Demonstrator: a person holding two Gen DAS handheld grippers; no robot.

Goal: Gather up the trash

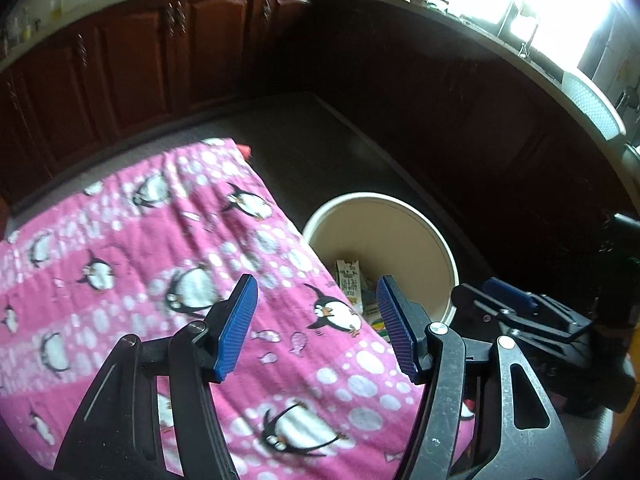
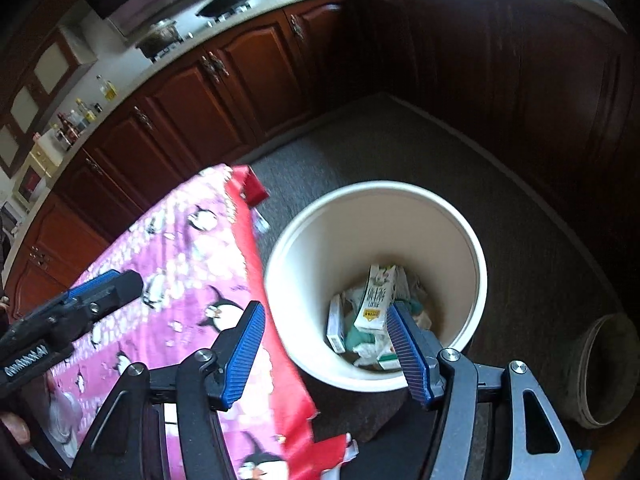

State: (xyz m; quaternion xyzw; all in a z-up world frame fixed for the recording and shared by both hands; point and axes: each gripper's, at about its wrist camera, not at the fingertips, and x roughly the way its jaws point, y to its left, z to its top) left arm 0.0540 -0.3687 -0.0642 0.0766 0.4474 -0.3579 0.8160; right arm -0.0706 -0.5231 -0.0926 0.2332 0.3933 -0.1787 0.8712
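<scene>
kitchen floor | bin [image 2: 472, 264] just right of cloth [image 1: 140, 248] | right gripper [image 2: 326, 350] nearer bin, wide, empty | left gripper [image 1: 316, 326] over cloth, wide, empty

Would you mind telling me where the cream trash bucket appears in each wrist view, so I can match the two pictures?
Left wrist view: the cream trash bucket sits right of centre, partly hidden by the cloth's edge.
Right wrist view: the bucket fills the centre, with cartons visible inside.
Shared landmark: the pink penguin cloth lies just left of the bucket in both.
</scene>
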